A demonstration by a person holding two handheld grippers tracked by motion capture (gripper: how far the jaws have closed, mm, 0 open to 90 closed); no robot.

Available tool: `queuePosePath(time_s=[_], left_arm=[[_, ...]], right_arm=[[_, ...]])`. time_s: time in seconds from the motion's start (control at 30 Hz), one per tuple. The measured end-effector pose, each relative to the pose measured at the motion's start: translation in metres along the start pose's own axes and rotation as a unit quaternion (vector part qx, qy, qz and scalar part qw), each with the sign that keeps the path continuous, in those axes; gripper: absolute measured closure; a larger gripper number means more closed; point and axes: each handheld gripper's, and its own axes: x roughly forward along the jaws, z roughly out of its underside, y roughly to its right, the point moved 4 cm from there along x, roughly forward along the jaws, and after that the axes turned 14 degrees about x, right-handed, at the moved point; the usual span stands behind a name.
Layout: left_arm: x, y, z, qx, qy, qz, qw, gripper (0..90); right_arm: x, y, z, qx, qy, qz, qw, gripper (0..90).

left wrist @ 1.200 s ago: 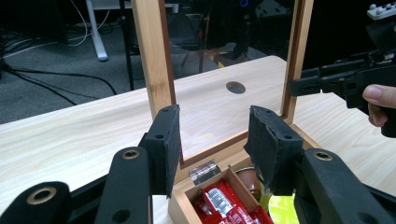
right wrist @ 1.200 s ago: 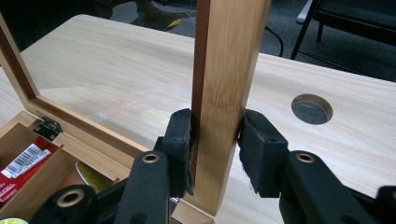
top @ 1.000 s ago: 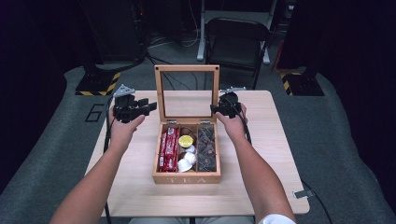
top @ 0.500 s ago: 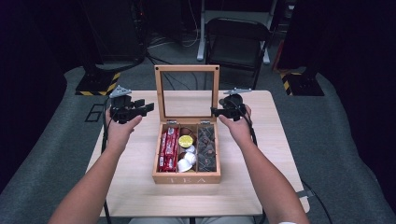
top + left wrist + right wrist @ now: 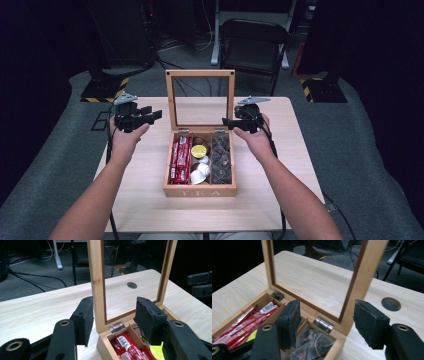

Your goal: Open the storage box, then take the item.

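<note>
Rectangular wooden box (image 5: 200, 190), glass-paned lid (image 5: 200, 100)

Behind my table (image 5: 280, 200) I see a dark folding chair (image 5: 255, 42), floor cables (image 5: 32, 277), a yellow-black striped base (image 5: 102, 90) at rear left, grey carpet underneath.
</note>
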Motion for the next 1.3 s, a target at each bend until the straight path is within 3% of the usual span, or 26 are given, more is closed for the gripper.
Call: queuePosePath(time_s=[0.3,0.47,0.93,1.3], left_arm=[[-0.002,0.001,0.001,0.0,-0.001,0.007,1.0,46.5],[-0.001,0.002,0.001,0.001,-0.002,0.01,1.0,44.6],[-0.002,0.001,0.003,-0.001,-0.006,0.003,1.0,39.1],[0.0,0.001,0.007,-0.005,-0.006,0.001,1.0,39.1]], right_arm=[[0.003,-0.013,0.01,-0.005,-0.013,-0.021,0.9997,39.5],[0.004,-0.021,0.017,-0.019,-0.026,-0.028,0.9991,39.7],[0.008,-0.032,0.033,-0.032,-0.044,-0.061,0.9967,30.7],[0.016,-0.042,0.052,-0.044,-0.059,-0.072,0.9947,26.4]])
